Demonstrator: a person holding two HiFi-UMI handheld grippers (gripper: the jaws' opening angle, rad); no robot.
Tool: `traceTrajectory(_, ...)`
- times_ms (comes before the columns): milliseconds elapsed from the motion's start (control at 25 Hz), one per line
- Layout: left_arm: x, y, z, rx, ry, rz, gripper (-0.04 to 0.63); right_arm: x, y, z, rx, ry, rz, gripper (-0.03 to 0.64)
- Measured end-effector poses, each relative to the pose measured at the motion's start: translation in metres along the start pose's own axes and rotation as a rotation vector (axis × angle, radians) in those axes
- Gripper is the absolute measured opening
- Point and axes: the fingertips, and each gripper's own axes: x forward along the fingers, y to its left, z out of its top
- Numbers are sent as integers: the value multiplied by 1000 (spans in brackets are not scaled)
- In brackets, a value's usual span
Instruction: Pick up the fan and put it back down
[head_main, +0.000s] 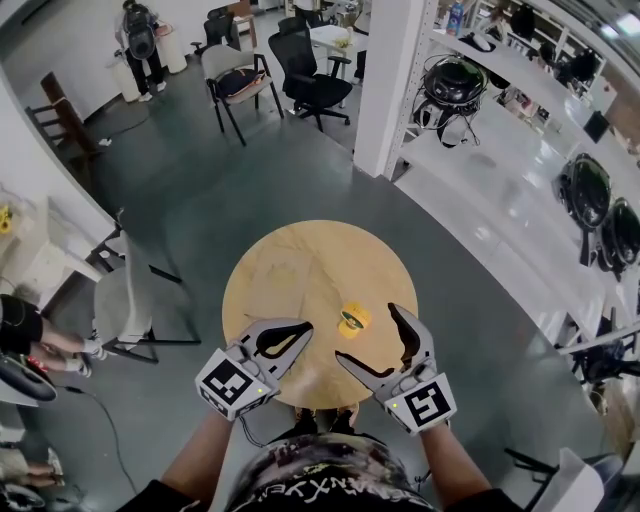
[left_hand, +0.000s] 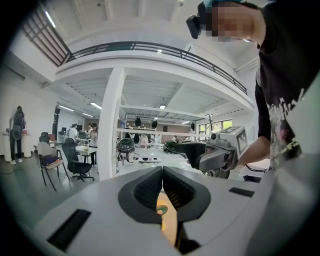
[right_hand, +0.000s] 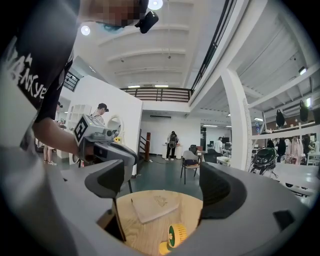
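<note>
The fan (head_main: 352, 320) is a small yellow unit with a round head and a dark green centre. It rests on the round wooden table (head_main: 262, 262), right of the table's middle and toward the near edge.

Handling, as a judgement: it looks like light, stiff plastic with a smooth and probably slippery shell. The grille ribs are likely the weakest part. Take hold across the rim of the head or on the stub of handle below it. Do not press on the grille face.

The right gripper (head_main: 367, 335) has its jaws spread wide, with the fan low between them and neither pad touching it. The left gripper (head_main: 303, 329) has its jaws closed together on nothing and sits just left of the fan.

Limits of view: the right gripper view cuts off the fan's base. Whether the fan stands or lies tilted cannot be told. A pale sheet (right_hand: 150, 207) lies on the far part of the table, and its material is unclear.
</note>
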Motion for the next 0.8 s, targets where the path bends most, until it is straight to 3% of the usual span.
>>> traceTrajectory(680,5,8,-2,3,7,-11,20,6,-6,-3,-40,-15,-53,12)
traceTrajectory(800,6,10,-2,1,5,-13,20,9,-7,-5,-34,-9,-46,3)
